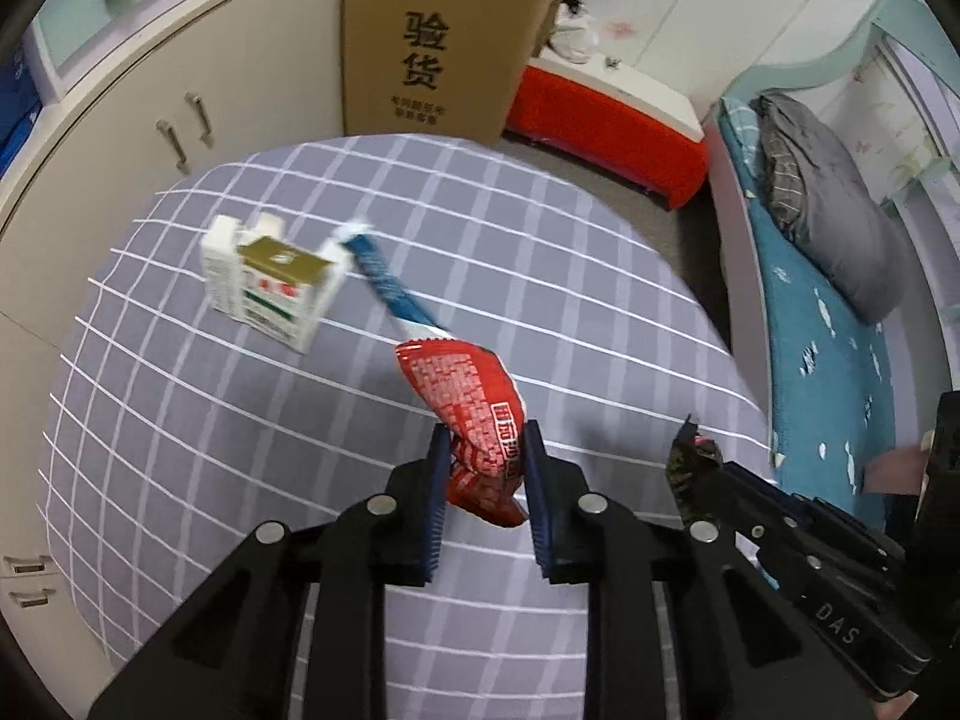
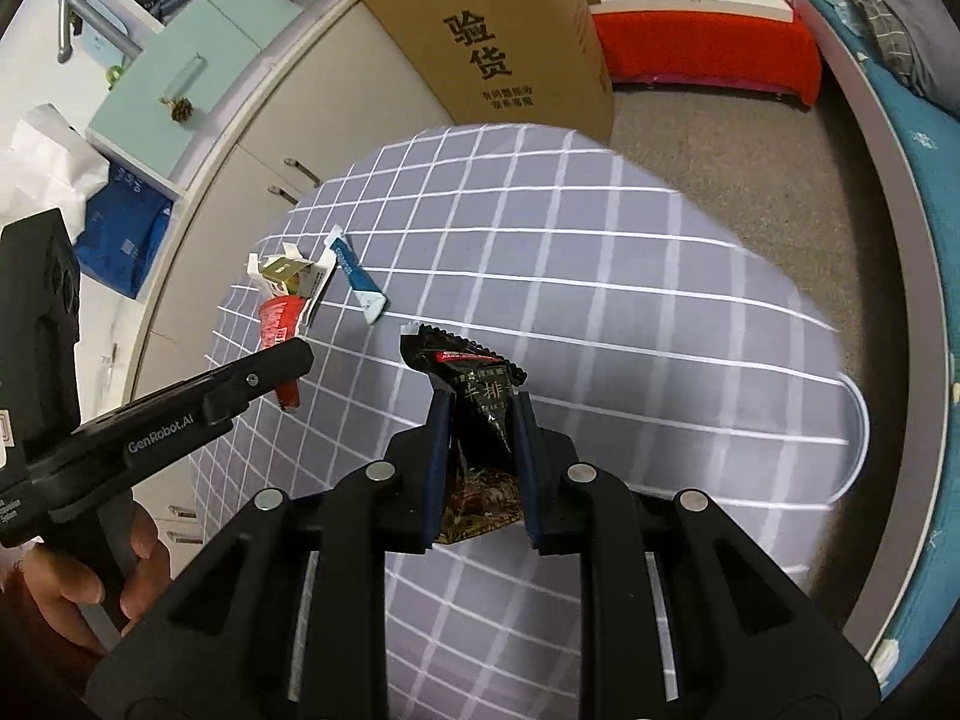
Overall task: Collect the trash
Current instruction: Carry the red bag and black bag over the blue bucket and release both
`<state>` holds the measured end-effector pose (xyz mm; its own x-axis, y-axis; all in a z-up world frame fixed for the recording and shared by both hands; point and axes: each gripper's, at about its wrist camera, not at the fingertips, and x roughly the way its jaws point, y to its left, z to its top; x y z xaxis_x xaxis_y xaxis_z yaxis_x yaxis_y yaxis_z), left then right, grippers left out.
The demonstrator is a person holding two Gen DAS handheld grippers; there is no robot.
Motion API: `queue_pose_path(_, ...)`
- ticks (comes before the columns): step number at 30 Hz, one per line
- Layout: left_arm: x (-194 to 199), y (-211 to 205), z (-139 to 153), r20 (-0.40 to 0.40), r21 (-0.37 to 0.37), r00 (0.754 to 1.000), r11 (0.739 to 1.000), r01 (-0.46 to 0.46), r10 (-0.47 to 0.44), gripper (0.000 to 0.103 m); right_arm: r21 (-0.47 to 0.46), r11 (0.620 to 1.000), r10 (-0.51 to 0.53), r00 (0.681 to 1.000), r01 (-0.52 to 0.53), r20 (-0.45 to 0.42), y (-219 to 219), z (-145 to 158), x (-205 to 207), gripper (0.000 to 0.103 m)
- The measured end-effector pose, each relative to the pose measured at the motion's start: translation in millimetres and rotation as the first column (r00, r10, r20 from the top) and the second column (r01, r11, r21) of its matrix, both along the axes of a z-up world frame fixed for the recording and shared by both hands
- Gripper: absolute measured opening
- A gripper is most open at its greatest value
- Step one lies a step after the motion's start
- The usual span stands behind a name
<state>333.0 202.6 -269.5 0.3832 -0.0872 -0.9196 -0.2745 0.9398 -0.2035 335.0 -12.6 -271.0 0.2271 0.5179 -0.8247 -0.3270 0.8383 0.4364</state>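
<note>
Red wrapper [image 1: 474, 414] pinched in left fingers [image 1: 441, 480]; black wrapper [image 2: 480, 414] in right fingers [image 2: 437, 444].

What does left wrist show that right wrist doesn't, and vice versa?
Only the left wrist view: the left gripper from behind, shut on the red wrapper, and a grey pillow on the bed.

Only the right wrist view: the right gripper from behind, shut on the black wrapper, a hand on the other gripper's handle, and a blue bag on a shelf.

Both: the checked cloth, white carton, blue packet, cardboard box.
</note>
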Motion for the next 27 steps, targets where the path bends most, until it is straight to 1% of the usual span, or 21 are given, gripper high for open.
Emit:
queue_pose_path(5,-4.2,-67.8,20.9,0.027,0.009,0.998,0.998,0.062,-0.062,0.023,0.014,0.999,-0.034,0.999,0.034,0.023,-60.3,19.1,-10.2,0.021)
queue_pose_path(6,-4.0,-89.1,26.0,0.034,0.011,0.996,0.996,0.086,-0.087,0.023,0.018,0.999,-0.042,0.999,0.042,0.027,-72.2,22.3,-12.0,0.021)
queue_pose_path(7,-4.6,-101.2,27.5,0.037,0.012,0.994,0.995,0.1,-0.1,0.023,0.022,0.998,-0.055,0.998,0.054,0.032,-90.4,26.8,-14.5,0.021)
queue_pose_path(9,-5.3,-135.8,34.5,0.048,0.025,0.988,0.989,0.147,-0.148,0.023,0.029,0.997,-0.076,0.996,0.075,0.039,-113.1,31.8,-16.7,0.021)
queue_pose_path(10,-5.2,-157.0,38.7,0.055,0.036,0.982,0.984,0.177,-0.178,0.023,0.035,0.995,-0.095,0.994,0.093,0.044,-132.2,35.4,-19.0,0.021)
queue_pose_path(11,-5.4,-167.0,39.8,0.059,0.04,0.979,0.981,0.191,-0.193,0.023,0.036,0.994,-0.105,0.993,0.103,0.048,-142.3,37.3,-19.4,0.021)
queue_pose_path(12,-4.7,-188.7,43.3,0.063,0.045,0.973,0.975,0.22,-0.222,0.023,0.039,0.992,-0.122,0.991,0.12,0.053,-155.6,39.6,-20.7,0.021)
queue_pose_path(16,-3.2,-245.6,52.2,0.077,0.059,0.952,0.955,0.292,-0.296,0.023,0.05,0.98,-0.196,0.978,0.193,0.072,-215.6,50.2,-26.8,0.021)
queue_pose_path(17,-1.9,-263.4,55.8,0.085,0.063,0.944,0.947,0.314,-0.319,0.023,0.051,0.978,-0.207,0.975,0.204,0.076,-223.6,52.0,-27.9,0.021)
queue_pose_path(21,1.2,-314.1,66.8,0.109,0.085,0.916,0.922,0.379,-0.387,0.023,0.056,0.962,-0.271,0.958,0.267,0.092,-276.7,59.7,-33.4,0.021)
queue_pose_path(26,4.8,-366.0,75.4,0.126,0.114,0.883,0.891,0.44,-0.452,0.023,0.063,0.944,-0.329,0.938,0.324,0.109,-322.3,65.8,-37.1,0.021)
queue_pose_path(27,5.4,-372.4,76.1,0.126,0.116,0.88,0.887,0.446,-0.459,0.023,0.065,0.941,-0.337,0.935,0.332,0.11,-329.2,67.0,-36.4,0.021)
